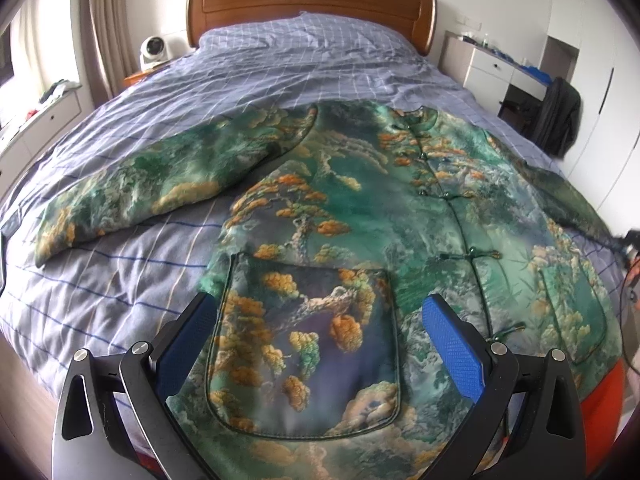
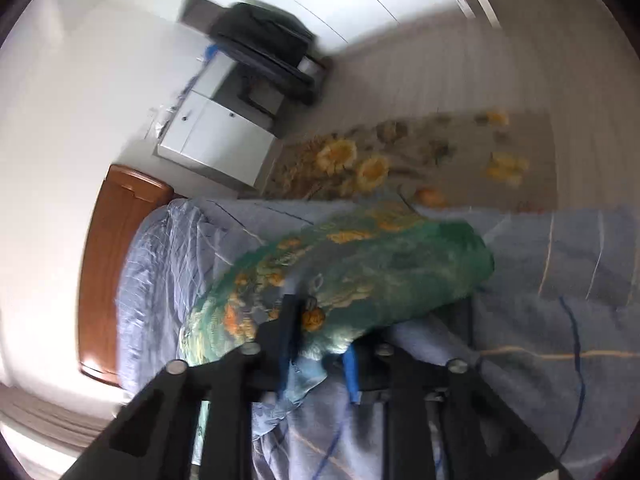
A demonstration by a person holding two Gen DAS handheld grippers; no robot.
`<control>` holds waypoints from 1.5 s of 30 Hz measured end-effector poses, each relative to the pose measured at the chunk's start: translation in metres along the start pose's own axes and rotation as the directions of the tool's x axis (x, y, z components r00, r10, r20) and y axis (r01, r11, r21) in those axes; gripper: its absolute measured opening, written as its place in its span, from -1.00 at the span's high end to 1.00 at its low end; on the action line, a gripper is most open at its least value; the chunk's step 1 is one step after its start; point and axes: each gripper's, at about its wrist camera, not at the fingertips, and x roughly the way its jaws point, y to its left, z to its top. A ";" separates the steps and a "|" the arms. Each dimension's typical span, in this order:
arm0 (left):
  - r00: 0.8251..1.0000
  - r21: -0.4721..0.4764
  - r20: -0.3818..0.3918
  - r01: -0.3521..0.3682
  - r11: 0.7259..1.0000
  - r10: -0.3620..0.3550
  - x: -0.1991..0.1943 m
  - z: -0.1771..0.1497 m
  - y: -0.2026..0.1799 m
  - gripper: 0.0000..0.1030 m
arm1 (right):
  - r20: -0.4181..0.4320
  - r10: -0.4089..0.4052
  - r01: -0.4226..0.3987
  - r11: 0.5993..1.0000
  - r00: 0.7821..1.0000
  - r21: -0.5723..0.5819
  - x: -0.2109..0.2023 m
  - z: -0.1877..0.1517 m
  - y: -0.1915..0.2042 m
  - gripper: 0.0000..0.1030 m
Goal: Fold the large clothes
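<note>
A green jacket (image 1: 360, 200) printed with orange trees and clouds lies front up on the bed, buttoned down the middle. Its left sleeve (image 1: 132, 184) is spread out to the side. My left gripper (image 1: 320, 312) hovers open over the lower patch pocket (image 1: 304, 352), one blue pad (image 1: 452, 344) on each side, touching nothing. In the right wrist view, which is rolled sideways and blurred, my right gripper (image 2: 316, 332) is shut on the other sleeve (image 2: 380, 264), near its cuff. The fabric bunches between the fingers (image 2: 288, 320).
The blue checked bedspread (image 1: 160, 92) covers the bed up to a wooden headboard (image 1: 312, 0). A white desk (image 1: 488, 68) and a chair draped with dark clothing (image 1: 558, 116) stand to the right. A floral rug (image 2: 420, 156) lies beside the bed, and a small fan (image 1: 154, 50) stands left.
</note>
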 end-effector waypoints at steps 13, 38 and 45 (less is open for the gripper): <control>0.996 0.066 -0.030 0.089 0.994 -0.087 0.017 0.017 -0.036 -0.99 | -0.216 0.198 -0.281 0.409 0.956 -0.868 -0.078 -0.210 0.251 0.75; 0.813 -0.011 -0.384 0.470 0.882 -0.438 0.143 0.072 -0.184 0.20 | -0.499 0.035 -0.483 0.323 0.866 -0.814 -0.108 -0.334 0.153 -0.45; 0.840 -0.005 -0.356 0.436 0.900 -0.409 0.139 0.079 -0.190 0.97 | -0.482 0.086 -0.478 0.358 0.872 -0.802 -0.130 -0.314 0.138 -0.45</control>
